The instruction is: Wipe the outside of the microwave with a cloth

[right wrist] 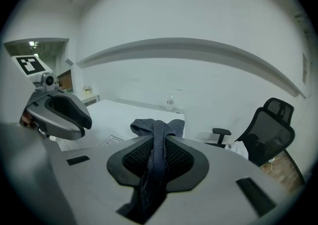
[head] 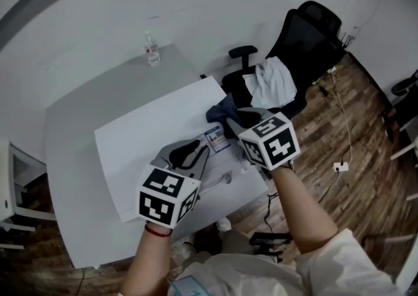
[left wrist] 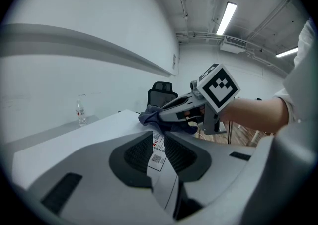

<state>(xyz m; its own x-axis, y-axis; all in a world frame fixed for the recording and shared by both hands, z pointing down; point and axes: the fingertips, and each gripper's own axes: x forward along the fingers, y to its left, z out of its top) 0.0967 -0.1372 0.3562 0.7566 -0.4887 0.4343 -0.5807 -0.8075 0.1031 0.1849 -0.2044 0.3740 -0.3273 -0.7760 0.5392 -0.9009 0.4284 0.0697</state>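
Risks first, L to R. The small clear bottle (head: 152,49) stands at the far edge of the grey table (head: 72,157), well apart from the work, so it's prob. safe unless a sweep runs long. The left gripper (head: 196,151) hangs over the microwave (head: 150,138) w/ its jaws a little apart and nothing between them. If it doesn't brace the box, a firm push could slide it on that smooth tabletop. The paper sticker (head: 214,138) on the top panel could catch and peel under a dragged edge. The right gripper (head: 238,118) is clamped on the cloth (head: 221,110) by the far right corner of the microwave's top. Only a narrow fold sits between the pads (most of it bunches out in front), so it could slip free mid-stroke, or the hard jaw tips could scrape the finish.

Materials, same order:
- **Bottle:** thin, see-through plastic.
- **Grippers:** grey moulded shells w/ black mesh-textured pads.
- **Microwave:** a flat-topped white box, smooth.
- **Cloth:** dark blue, soft, fine-woven, crumpled.
- **Far right:** a black mesh-back office chair (head: 307,40) w/ a limp white rag (head: 271,82) on the seat.
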